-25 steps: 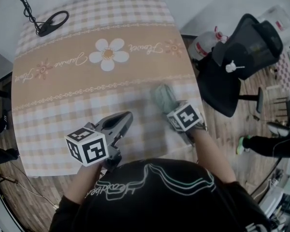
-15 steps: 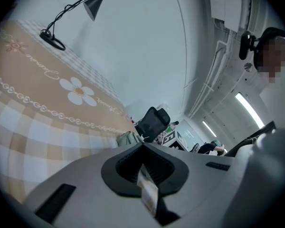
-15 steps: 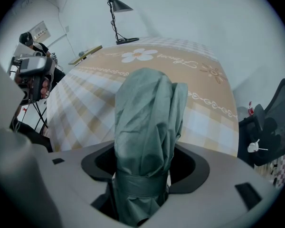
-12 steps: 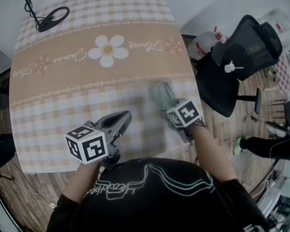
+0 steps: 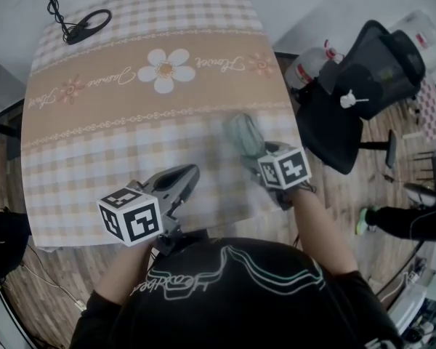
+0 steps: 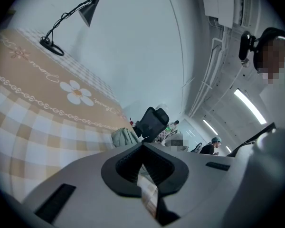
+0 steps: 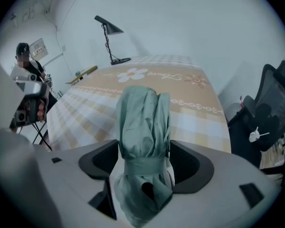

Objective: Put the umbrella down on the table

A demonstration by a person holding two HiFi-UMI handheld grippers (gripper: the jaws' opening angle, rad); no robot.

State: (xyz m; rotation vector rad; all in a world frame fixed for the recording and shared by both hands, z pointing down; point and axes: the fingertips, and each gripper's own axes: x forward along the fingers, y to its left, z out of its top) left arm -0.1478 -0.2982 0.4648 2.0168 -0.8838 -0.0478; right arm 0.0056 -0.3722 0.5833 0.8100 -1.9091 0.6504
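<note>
Umbrella (image 5: 243,132), folded, lies near the table's (image 5: 131,122) right edge between our right gripper's (image 7: 144,148) just-opened jaws; our left gripper (image 6: 142,148) is closed, empty.

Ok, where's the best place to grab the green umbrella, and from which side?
Probably at the strap cinching the folded umbrella: it's narrowest there, cloth bundled tight. Come from above with jaws across its width. The right gripper straddles that spot, its jaws having just been opening, umbrella between them.
</note>
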